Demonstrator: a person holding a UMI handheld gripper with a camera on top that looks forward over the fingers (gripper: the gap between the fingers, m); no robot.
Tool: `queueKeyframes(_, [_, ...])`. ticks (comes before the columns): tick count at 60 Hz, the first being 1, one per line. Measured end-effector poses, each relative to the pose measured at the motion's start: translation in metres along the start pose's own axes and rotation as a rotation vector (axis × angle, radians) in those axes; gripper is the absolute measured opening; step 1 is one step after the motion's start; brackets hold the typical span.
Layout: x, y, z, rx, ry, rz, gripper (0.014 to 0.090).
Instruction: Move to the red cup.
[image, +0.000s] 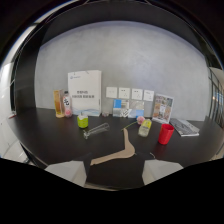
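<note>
The red cup (166, 133) stands upright on the dark table (50, 132), ahead of my fingers and off to the right. To its left are a pale yellow bottle (145, 127) and a pink ball (140, 120). My gripper (114, 172) is open, its two pale fingertips (65, 171) spread wide at the near table edge with nothing held between them. The cup is well beyond the right finger and apart from it.
A wooden hanger (120, 149) lies just ahead of the fingers. Further on are a clear glass (97, 131) on its side and a green cup (82, 121). A white bag (85, 90), a juice bottle (60, 103), small cards (130, 93) and a picture stand (162, 107) line the back wall. A booklet (186, 127) lies right of the cup.
</note>
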Motion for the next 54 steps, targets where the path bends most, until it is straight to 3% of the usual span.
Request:
queueKeyframes(22, [0.023,0.022,-0.008,-0.046,0.052,-0.008,0.0844])
queueKeyframes(39, [0.114,0.041,-0.006,-0.091,0.196,-0.019,0.0844])
queueKeyframes(54, [0.202,0.029,0.046,-0.097,0.269,-0.008,0.0844])
